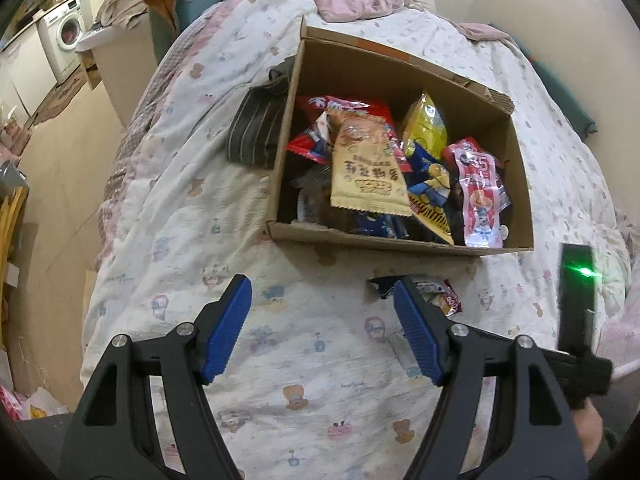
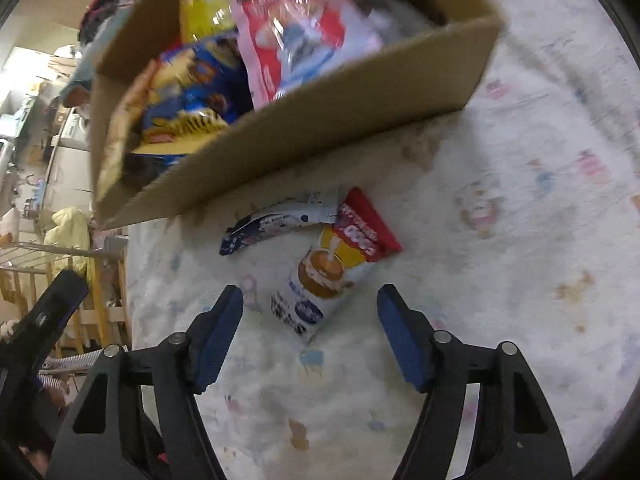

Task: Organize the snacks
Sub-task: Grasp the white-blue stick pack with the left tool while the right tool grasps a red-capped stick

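Step in hand looks like pickup of loose snacks: right gripper (image 2: 310, 332), jaws apart & empty, hangs over red-yellow-white foil snack packet (image 2: 334, 268) lying beside blue-white wrapper (image 2: 276, 224), just outside brown cardboard box (image 2: 320, 120) full of packs. Next: drop lower, straddle packet, close. Left gripper (image 1: 322, 328) open, empty, over cartoon-print quilt (image 1: 180, 220); white washing machine (image 1: 66, 40) far back

1. In the left wrist view, the left gripper's right finger (image 1: 416, 332) hid most of the loose snack packets (image 1: 436, 296) on the bed.
2. The right wrist view was motion-blurred — print on packets in the cardboard box (image 2: 320, 120) could not be read.
3. The box's top was cut off by that picture's edge.
4. Packets low in the box lay buried — unidentifiable.
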The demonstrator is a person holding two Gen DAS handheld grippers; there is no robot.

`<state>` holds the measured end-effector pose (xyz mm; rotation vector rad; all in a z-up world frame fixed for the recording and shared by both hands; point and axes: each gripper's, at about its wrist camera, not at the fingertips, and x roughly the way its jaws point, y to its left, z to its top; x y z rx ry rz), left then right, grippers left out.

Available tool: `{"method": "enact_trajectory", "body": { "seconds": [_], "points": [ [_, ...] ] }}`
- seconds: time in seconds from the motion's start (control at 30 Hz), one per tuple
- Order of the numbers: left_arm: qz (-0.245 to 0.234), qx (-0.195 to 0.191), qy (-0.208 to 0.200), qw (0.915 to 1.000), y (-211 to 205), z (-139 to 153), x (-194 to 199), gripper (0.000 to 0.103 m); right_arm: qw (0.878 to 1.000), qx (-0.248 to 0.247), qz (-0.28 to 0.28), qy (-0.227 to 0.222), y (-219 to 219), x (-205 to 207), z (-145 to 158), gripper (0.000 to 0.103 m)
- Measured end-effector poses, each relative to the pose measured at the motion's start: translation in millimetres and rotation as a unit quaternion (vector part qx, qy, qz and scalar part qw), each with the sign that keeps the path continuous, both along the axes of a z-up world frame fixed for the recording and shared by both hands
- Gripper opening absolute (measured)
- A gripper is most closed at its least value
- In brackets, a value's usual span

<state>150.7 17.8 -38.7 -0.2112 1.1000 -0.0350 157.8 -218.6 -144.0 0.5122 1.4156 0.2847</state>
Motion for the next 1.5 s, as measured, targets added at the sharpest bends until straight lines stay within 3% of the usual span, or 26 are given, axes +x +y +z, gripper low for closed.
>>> {"method": "enact_trajectory", "body": {
  "seconds": [0.17,0.3,0.43,0.57,0.87,1.17,1.37,1.5],
  "points": [
    [-0.006,0.012,0.002,0.9999,0.4,-4.5,-0.8,0.071,0.999,-0.042,0.012,0.005,21.2,11.7,-11.8,0.071],
    [-0.001,0.010,0.010,0.9999,4.0,-9.6,1.1,0.071,0.997,-0.074,0.023,-0.001,24.3,7.3,-20.8,0.058],
    [0.006,-0.002,0.019,0.9998,3.4,-13.5,5.8,0.071,0.997,-0.076,0.030,-0.001,17.9,1.6,-18.9,0.044],
    [-0.005,0.003,0.029,0.9996,-8.0,-18.9,9.4,0.071,0.997,-0.070,0.032,-0.005,6.6,-13.2,-12.4,0.037],
    [-0.084,0.027,0.074,0.9934,-68.8,-58.3,21.4,0.071,0.999,-0.031,0.020,-0.032,-39.1,-41.0,25.4,0.017],
    [-0.179,0.083,0.094,0.9758,-129.4,-91.9,56.7,0.070,0.997,0.022,-0.049,-0.063,-106.4,-52.2,54.5,0.017],
    [-0.232,0.113,0.104,0.9605,-157.3,-107.1,65.2,0.058,0.995,0.038,-0.063,-0.074,-121.9,-54.4,59.2,0.017],
    [-0.245,0.123,0.120,0.9542,-164.0,-116.0,67.3,0.024,0.994,0.044,-0.065,-0.081,-113.1,-52.3,62.5,0.017]
  ]
}}
